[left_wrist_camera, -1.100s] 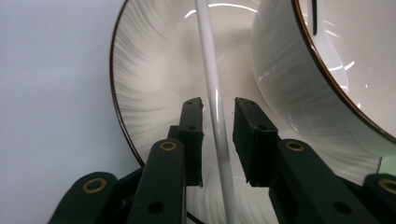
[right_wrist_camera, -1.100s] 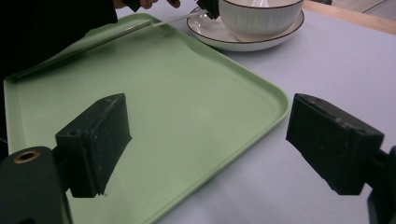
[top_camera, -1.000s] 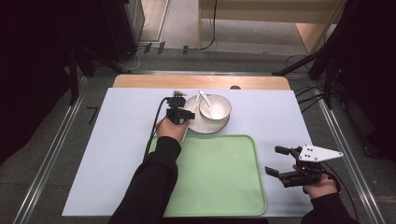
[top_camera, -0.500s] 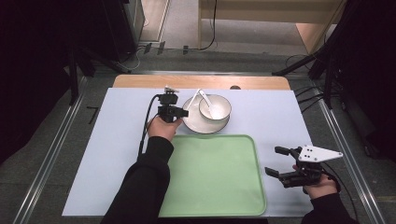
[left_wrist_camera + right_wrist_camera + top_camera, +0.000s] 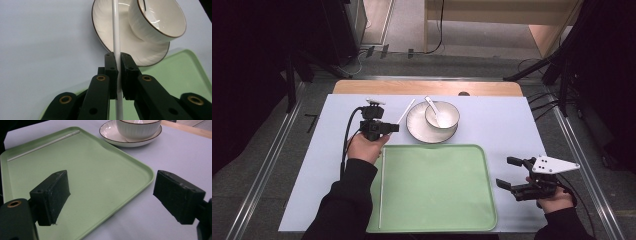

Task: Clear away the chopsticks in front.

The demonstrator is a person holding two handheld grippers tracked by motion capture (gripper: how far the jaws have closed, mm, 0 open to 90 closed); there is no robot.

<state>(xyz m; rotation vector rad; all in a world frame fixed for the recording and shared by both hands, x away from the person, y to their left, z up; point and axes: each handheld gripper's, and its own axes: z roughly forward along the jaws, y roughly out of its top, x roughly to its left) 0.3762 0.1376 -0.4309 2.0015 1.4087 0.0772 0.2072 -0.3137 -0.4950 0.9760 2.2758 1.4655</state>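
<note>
High view: the left gripper [image 5: 384, 128] pinches a white chopstick [image 5: 404, 112] left of the plate [image 5: 418, 131] and bowl [image 5: 442, 114]; another chopstick [image 5: 382, 185] lies on the green tray [image 5: 437, 185].

Left gripper view — jaws clamp the white chopstick.

Right gripper view — the right gripper [image 5: 110, 195] gapes wide, empty, over the tray's edge.

The left claw [image 5: 393, 128] is held out ahead on an outstretched, dark-sleeved forearm, its jaws having just been closing — they are clamped on a thin white stick [image 5: 116, 37]. The right claw [image 5: 511, 172] is held low near the person's side — its jaws are spread wide apart, with nothing between them.
</note>
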